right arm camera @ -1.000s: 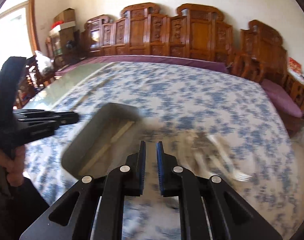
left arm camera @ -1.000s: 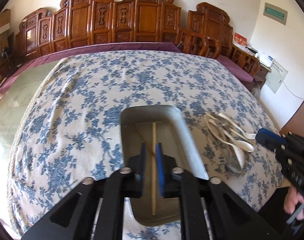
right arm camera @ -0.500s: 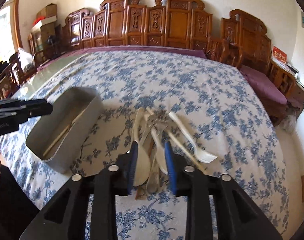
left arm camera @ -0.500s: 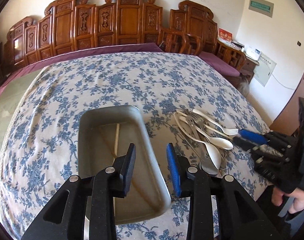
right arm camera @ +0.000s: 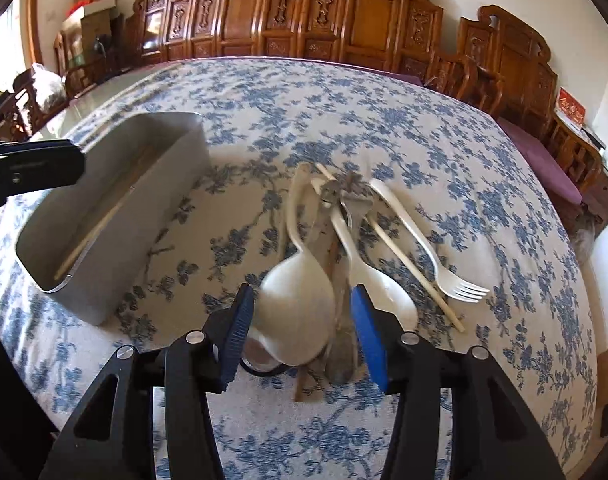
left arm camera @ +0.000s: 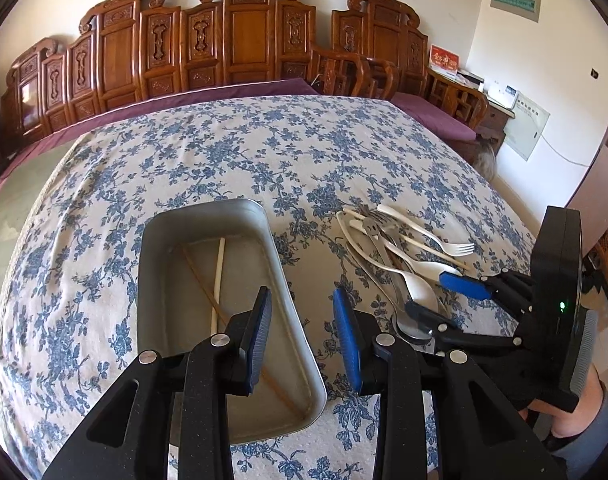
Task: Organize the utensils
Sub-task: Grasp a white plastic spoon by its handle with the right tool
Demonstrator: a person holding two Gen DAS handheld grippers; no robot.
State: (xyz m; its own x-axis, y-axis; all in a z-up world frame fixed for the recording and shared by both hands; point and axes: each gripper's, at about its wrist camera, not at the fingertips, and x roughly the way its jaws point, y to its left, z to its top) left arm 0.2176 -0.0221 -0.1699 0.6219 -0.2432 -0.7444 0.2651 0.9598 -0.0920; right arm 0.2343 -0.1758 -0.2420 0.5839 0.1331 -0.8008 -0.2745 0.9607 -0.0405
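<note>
The utensils [right arm camera: 343, 240], white spoons, a white fork [right arm camera: 427, 240] and metal pieces, lie heaped near the desk's [left arm camera: 264, 152] right edge. The right gripper [right arm camera: 300, 332], released, straddles a white spoon's bowl [right arm camera: 296, 304]. Beside the heap, a grey tray [left arm camera: 160, 240] holds two chopsticks [left arm camera: 218, 280]; the left gripper [left arm camera: 304, 340] hangs released over its right rim.

Left gripper [left arm camera: 302, 334] is held low with jaws spread wide, nothing gripped between the blue pads [left arm camera: 345, 332]. Right gripper [right arm camera: 300, 330] is likewise held open, fingers angled down and forward; from the left wrist view it is seen entering from the right. Part of the right hand [left arm camera: 575, 416] is seen behind its body.
</note>
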